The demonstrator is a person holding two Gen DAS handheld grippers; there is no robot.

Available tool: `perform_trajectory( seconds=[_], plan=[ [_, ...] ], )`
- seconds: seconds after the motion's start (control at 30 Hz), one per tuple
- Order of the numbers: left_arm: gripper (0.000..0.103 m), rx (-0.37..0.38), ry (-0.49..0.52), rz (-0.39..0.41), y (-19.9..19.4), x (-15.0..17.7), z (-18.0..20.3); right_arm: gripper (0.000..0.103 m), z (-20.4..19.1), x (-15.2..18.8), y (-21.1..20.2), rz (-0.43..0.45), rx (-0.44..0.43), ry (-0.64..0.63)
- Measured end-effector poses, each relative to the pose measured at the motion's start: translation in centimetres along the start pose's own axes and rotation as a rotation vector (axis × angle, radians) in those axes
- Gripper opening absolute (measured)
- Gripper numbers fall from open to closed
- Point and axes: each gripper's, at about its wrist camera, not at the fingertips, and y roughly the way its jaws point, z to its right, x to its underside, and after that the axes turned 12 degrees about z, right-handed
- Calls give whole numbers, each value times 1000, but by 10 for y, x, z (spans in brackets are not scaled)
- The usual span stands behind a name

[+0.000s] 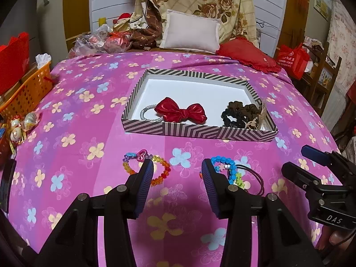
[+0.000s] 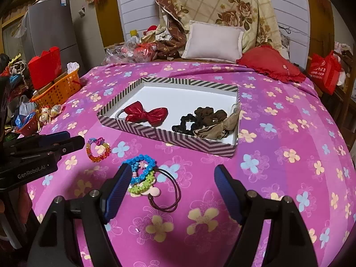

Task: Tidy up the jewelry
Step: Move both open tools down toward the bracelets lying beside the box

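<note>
A striped box [image 1: 200, 132] [image 2: 164, 136] on the pink bed cover holds a red bow with a grey band [image 1: 180, 111] [image 2: 145, 113], dark scrunchies [image 1: 240, 113] [image 2: 200, 118] and a beige tie [image 2: 222, 126]. In front of it lie a rainbow bead bracelet [image 1: 161, 173] [image 2: 98, 149], a blue bead bracelet [image 1: 227, 163] [image 2: 140, 166], a green one [image 2: 142, 185] and a dark hair elastic [image 2: 166, 191]. My left gripper [image 1: 177, 166] is open between the two bracelets. My right gripper [image 2: 172, 173] is open above the elastic; it also shows in the left wrist view [image 1: 311, 162].
An orange basket [image 1: 29, 89] [image 2: 57, 90] and wrapped sweets [image 1: 20, 124] sit at the bed's left edge. A white pillow [image 1: 191, 33], a red cushion [image 1: 249, 54] and folded bedding lie at the head. A red bag [image 1: 293, 60] stands right of the bed.
</note>
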Motion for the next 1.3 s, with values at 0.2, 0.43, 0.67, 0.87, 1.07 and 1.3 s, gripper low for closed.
perform_trajectory(
  seconds=[0.2, 0.43, 0.67, 0.87, 1.07, 1.3],
  plan=[
    [23, 10, -26, -23, 6, 6, -9, 80, 6, 5, 6, -23, 19, 10],
    [23, 128, -79, -122, 29, 15, -6, 80, 22, 11, 13, -43, 42, 50],
    [23, 157, -98, -183, 55, 22, 3, 80, 27, 15, 17, -53, 36, 47],
    [23, 175, -80, -214, 72, 26, 13, 80, 31, 20, 25, -72, 32, 61],
    [8, 192, -73, -228, 84, 29, 19, 80, 34, 23, 29, -84, 29, 68],
    [0, 218, -81, -194, 79, 26, 11, 80, 33, 25, 35, -93, 10, 66]
  ],
)
